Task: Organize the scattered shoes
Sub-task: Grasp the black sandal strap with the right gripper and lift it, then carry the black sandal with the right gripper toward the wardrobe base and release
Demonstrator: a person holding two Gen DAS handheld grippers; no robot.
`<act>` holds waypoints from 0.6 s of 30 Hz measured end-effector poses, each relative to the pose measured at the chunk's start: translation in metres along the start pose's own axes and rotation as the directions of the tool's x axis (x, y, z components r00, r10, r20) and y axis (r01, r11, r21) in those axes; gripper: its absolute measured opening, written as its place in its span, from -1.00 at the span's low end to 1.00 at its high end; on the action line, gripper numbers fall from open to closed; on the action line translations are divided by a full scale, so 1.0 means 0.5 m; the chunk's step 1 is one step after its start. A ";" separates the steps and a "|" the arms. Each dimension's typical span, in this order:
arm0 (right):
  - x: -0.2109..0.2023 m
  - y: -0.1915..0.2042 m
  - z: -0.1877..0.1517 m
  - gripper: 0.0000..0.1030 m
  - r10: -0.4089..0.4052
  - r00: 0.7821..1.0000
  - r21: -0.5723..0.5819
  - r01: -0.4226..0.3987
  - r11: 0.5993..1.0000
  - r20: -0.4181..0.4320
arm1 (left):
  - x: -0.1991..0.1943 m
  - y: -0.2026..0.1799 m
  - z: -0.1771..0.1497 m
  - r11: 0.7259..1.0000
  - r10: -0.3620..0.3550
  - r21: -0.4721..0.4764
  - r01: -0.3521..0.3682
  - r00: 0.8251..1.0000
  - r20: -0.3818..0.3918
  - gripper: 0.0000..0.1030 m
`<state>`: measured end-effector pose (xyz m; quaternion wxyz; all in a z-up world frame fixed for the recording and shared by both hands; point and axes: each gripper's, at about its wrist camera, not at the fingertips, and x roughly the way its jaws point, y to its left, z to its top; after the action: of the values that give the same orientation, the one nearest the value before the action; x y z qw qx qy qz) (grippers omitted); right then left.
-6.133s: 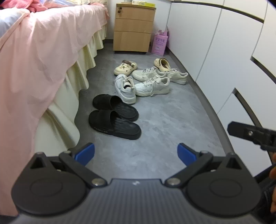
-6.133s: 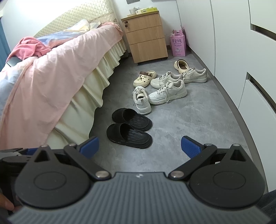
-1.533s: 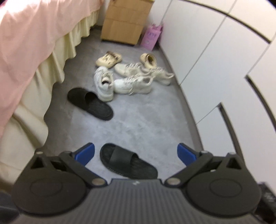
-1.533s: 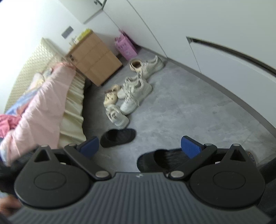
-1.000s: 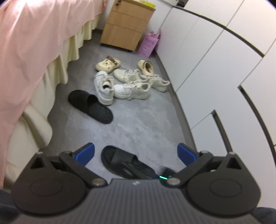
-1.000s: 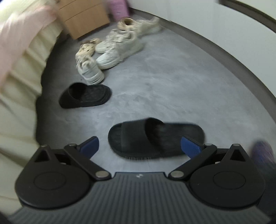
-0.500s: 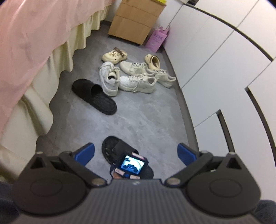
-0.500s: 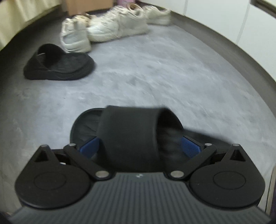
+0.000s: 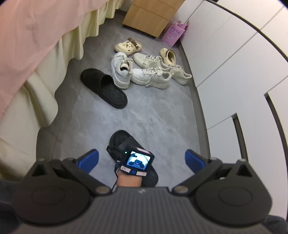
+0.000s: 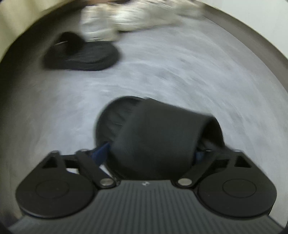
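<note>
A black slide point(image 10: 154, 136) lies on the grey floor right under my right gripper point(image 10: 151, 153). Its jaws are closing across the slide's strap, and both blue pads point(image 10: 102, 150) touch the strap's sides. The left wrist view shows the same slide point(image 9: 119, 140) with the right gripper's small screen point(image 9: 138, 160) and a hand point(image 9: 128, 180) over it. My left gripper point(image 9: 142, 158) hangs above them, open and holding nothing. The matching slide point(image 9: 104, 88) lies farther off by the bed skirt.
Past the far slide sit white sneakers point(image 9: 149, 77) and two cream clogs point(image 9: 127, 45). A pink-covered bed point(image 9: 27, 45) runs along the left and white wardrobe doors point(image 9: 234, 63) along the right. A wooden nightstand point(image 9: 149, 16) and a pink bag point(image 9: 174, 32) stand at the back.
My right gripper has dropped onto the near black slide and its jaws have narrowed onto the strap. In the left wrist view that gripper and a hand came in over the slide.
</note>
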<state>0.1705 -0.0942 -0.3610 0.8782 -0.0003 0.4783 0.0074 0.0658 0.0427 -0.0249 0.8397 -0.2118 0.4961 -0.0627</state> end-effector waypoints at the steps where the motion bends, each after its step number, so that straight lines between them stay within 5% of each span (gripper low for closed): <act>1: -0.003 -0.001 -0.002 0.54 0.024 1.000 -0.041 -0.024 0.999 -0.003 | -0.002 0.001 0.000 1.000 -0.003 -0.001 0.003 1.000 0.000 0.99; 4: -0.018 -0.026 -0.016 0.51 0.114 0.993 -0.099 -0.115 0.988 -0.014 | -0.004 0.003 -0.002 1.000 -0.011 -0.012 0.011 1.000 -0.002 0.99; 10: -0.061 -0.085 -0.081 0.54 0.157 0.987 -0.185 -0.159 0.970 -0.025 | -0.006 -0.002 -0.008 1.000 -0.023 -0.016 0.023 1.000 -0.013 0.99; 12: -0.074 -0.108 -0.102 0.75 0.146 0.989 -0.193 -0.147 0.970 -0.017 | -0.006 -0.005 -0.013 0.999 -0.030 -0.015 0.030 0.999 -0.020 0.99; 14: -0.088 -0.129 -0.118 0.95 0.098 0.995 -0.150 -0.099 0.984 -0.011 | -0.007 -0.010 -0.018 0.999 -0.039 -0.011 0.039 0.999 -0.027 0.99; 18: -0.128 -0.155 -0.133 0.95 0.005 0.999 0.082 -0.008 0.997 0.041 | -0.008 -0.021 -0.026 0.999 -0.051 0.002 0.051 0.998 -0.031 0.99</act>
<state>0.0811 -0.1732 -0.3439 0.8869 0.0377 0.4603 -0.0093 0.0535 0.0306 -0.0225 0.8303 -0.2222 0.5034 -0.0880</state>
